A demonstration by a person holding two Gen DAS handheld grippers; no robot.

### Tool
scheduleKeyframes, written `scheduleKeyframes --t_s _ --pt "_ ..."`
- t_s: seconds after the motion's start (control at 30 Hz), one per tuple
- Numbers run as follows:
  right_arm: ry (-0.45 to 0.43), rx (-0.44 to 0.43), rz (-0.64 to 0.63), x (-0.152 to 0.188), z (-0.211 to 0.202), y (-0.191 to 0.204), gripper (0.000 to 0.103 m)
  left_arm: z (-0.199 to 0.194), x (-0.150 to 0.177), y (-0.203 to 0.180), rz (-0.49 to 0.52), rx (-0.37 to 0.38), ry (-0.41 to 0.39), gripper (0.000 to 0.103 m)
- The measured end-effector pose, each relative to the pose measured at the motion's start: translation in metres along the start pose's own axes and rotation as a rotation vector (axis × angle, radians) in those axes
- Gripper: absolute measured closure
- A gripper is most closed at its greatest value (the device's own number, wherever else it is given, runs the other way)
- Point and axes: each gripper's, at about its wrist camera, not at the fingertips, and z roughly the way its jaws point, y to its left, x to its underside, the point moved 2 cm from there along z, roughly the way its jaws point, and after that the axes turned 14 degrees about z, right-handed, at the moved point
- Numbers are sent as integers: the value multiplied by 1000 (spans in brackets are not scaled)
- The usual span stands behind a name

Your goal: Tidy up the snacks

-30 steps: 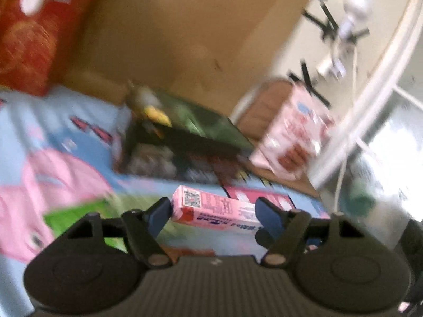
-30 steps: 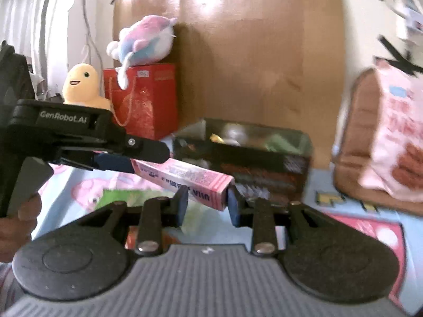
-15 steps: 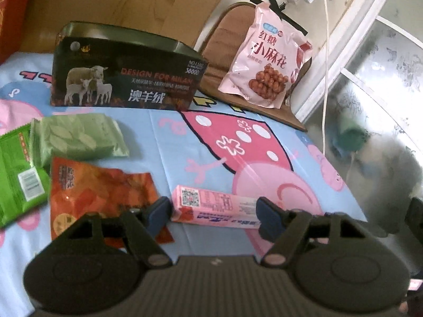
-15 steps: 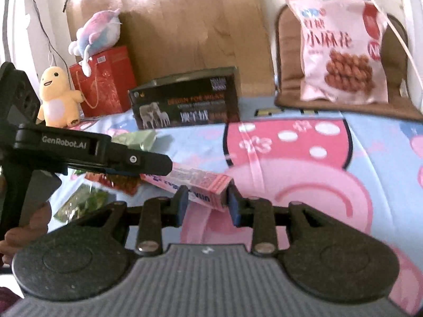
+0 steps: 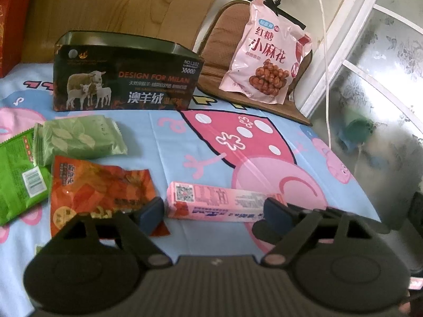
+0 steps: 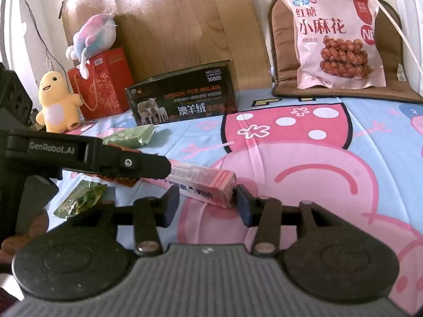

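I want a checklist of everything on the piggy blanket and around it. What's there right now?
Surface: cartoon pig sheet, flat.
Job's things: pink box lying on the sheet; pale green packet, bright green packet, orange packet beside it; dark sheep box behind, open-topped; big pink snack bag leaning on a brown cushion.
Clutter: yellow plush, pastel plush, red gift bag.
Grippers: left gripper and right gripper have just been opening; the box sits between both, released.
Cables: white cord from a wall plug.
Surroundings: wooden board, frosted window.
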Motion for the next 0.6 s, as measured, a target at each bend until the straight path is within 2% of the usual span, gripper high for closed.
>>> scheduleKeyframes --t_s 0.3,0.6 --pt "-2 11 -15 1 0 2 51 -1 1 -1 3 -3 1 16" --pt "-3 11 -15 1 1 2 50 0 2 -3 15 5 -2 10"
